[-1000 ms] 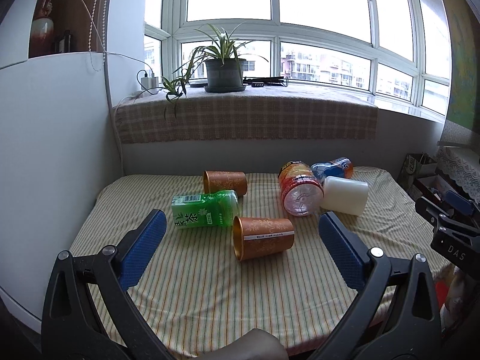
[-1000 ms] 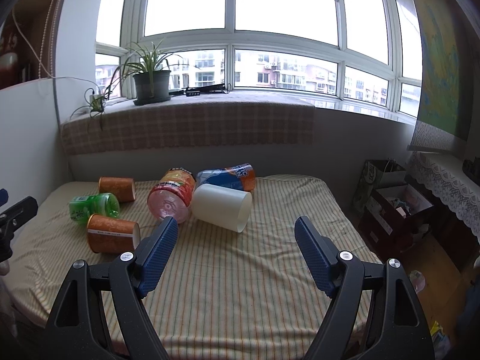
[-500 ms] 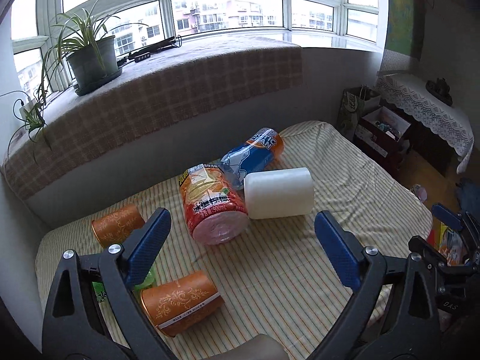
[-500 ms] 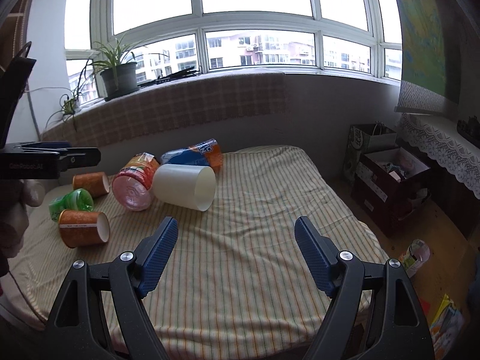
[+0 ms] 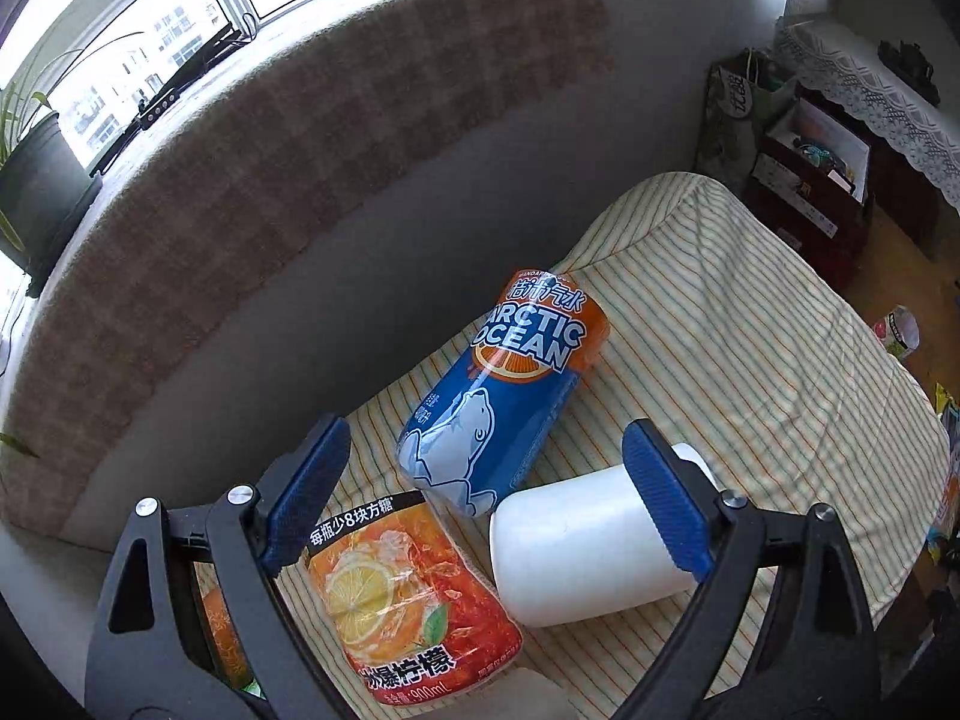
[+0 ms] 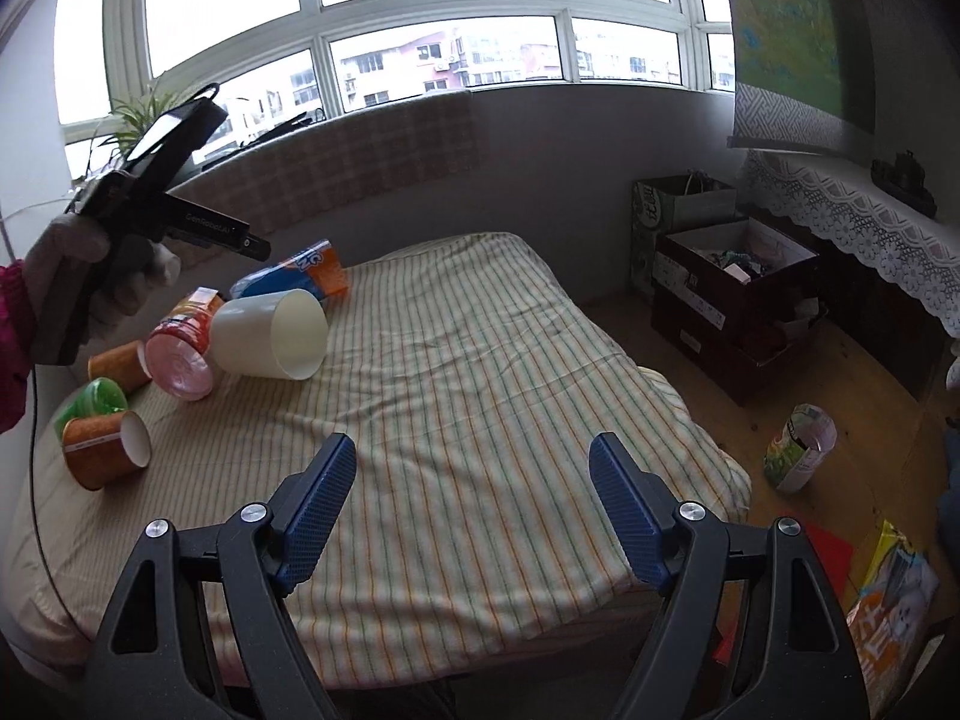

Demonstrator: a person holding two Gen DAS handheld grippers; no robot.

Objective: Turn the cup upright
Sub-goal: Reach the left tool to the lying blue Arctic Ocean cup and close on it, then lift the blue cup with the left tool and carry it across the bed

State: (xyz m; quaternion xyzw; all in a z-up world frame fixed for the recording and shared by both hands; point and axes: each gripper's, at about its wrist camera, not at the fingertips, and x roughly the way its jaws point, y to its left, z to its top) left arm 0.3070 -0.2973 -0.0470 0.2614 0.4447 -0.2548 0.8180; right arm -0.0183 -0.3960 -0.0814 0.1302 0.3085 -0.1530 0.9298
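Observation:
A white cup (image 5: pixel 576 546) lies on its side on the striped cloth of the table (image 5: pixel 750 360), mouth facing right; it also shows in the right wrist view (image 6: pixel 270 336). My left gripper (image 5: pixel 486 498) is open above the cups, its right finger (image 5: pixel 660 504) over the white cup, not touching. A blue Arctic Ocean cup (image 5: pixel 504 396) and an orange lemon-tea cup (image 5: pixel 402 600) lie on their sides beside it. My right gripper (image 6: pixel 471 510) is open and empty over the table's near part. The left gripper's body (image 6: pixel 156 204) hangs above the cups.
Two orange paper cups (image 6: pixel 105 450) (image 6: pixel 117 363) and a green cup (image 6: pixel 96 399) lie at the table's left. A padded window ledge (image 5: pixel 240 168) runs behind. Boxes (image 6: pixel 732 294) and a carton (image 6: pixel 801 447) stand on the floor at right.
My left gripper has moved forward and down to the cluster, now close over the white, blue and orange cups. The right gripper has swung slightly right and stayed open.

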